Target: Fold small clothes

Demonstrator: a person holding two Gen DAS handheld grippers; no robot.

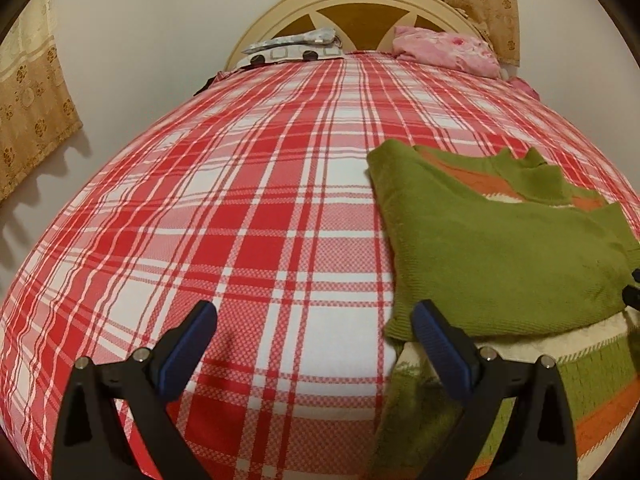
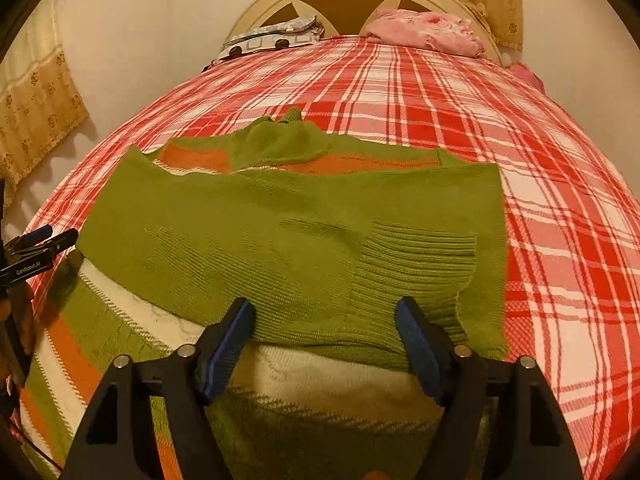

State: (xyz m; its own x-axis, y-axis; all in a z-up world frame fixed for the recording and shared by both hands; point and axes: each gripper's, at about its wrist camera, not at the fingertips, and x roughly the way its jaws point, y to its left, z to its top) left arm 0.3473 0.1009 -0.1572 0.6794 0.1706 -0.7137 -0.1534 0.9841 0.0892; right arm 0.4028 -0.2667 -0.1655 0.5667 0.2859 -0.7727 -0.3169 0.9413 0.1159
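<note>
Blue-padded fingers (image 2: 416,344) of the right gripper (image 2: 324,336) stand wide over the near folded edge of the green knit sweater (image 2: 280,232), gripping nothing — placed, I judge, to take that edge for the next fold. The sweater lies partly folded on the plaid bed (image 2: 560,200), ribbed cuff on top, orange and cream stripes showing beneath. The left gripper (image 1: 316,340) is also spread wide and empty, beside the sweater's left edge — its right finger just over the hem.
</note>
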